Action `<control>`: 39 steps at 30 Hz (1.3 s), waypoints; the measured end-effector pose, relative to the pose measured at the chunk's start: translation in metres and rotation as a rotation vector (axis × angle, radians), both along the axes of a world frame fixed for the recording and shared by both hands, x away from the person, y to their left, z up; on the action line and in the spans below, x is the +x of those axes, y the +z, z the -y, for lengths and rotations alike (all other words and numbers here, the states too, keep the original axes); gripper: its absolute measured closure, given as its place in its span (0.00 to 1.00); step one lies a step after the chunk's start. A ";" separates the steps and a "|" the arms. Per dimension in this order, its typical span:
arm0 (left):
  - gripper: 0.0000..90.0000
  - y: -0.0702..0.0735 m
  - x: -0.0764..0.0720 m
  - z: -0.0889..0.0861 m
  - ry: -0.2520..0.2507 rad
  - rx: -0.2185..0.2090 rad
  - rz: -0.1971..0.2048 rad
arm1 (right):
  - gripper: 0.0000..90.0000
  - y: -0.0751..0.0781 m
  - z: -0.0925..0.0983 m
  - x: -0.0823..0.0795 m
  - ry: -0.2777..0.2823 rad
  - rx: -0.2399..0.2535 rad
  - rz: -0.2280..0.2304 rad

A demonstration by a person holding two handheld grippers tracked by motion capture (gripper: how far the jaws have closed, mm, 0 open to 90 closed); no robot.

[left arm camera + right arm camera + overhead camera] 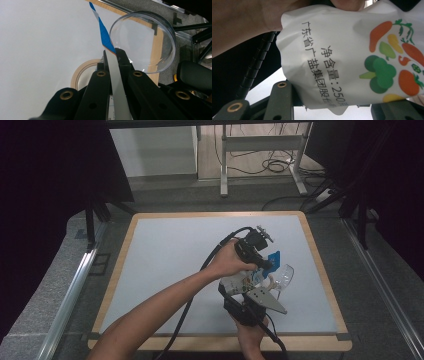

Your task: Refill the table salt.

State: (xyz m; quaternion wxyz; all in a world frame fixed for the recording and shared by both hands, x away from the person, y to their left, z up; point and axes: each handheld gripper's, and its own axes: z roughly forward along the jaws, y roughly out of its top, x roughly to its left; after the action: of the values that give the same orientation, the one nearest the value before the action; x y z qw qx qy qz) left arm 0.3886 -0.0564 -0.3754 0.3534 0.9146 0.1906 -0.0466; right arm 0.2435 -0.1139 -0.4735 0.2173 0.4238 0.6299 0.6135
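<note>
A white bag point(332, 50) with black print and coloured vegetable drawings is held up between the two grippers; in the high view the bag point(239, 282) hangs over the table's right half. My right gripper point(337, 102) is shut on its lower part, one jaw on each side, and comes up from the front edge point(245, 292). My left gripper point(113, 53) is shut on a thin blue and white strip point(103, 37), seen edge on. From above, the left gripper point(264, 262) points down to the right, with the strip point(274, 256) at its tip. Whether the strip is joined to the bag I cannot tell.
A clear round dish point(145, 42) point(285, 274) and a tape roll point(81, 73) point(269, 281) lie on the pale table point(175, 260) just right of the bag. The wooden rim point(220, 342) runs near the right hand. Desk legs and cables point(270, 165) stand beyond the table.
</note>
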 end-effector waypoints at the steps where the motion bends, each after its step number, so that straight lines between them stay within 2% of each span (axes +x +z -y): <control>1: 1.00 0.000 0.000 0.000 0.000 0.000 0.000 | 0.60 0.000 0.000 0.000 0.000 0.000 0.000; 20: 1.00 -0.001 0.001 0.002 -0.002 0.005 -0.004 | 0.61 0.000 0.000 0.000 -0.007 0.022 0.001; 39: 1.00 -0.001 0.001 0.001 0.001 0.002 -0.004 | 0.60 0.001 0.000 0.000 -0.001 0.023 0.005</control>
State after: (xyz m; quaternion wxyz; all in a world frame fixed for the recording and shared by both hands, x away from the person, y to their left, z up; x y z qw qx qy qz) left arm 0.3892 -0.0569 -0.3762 0.3522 0.9148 0.1921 -0.0479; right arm 0.2434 -0.1144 -0.4721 0.2144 0.4251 0.6220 0.6216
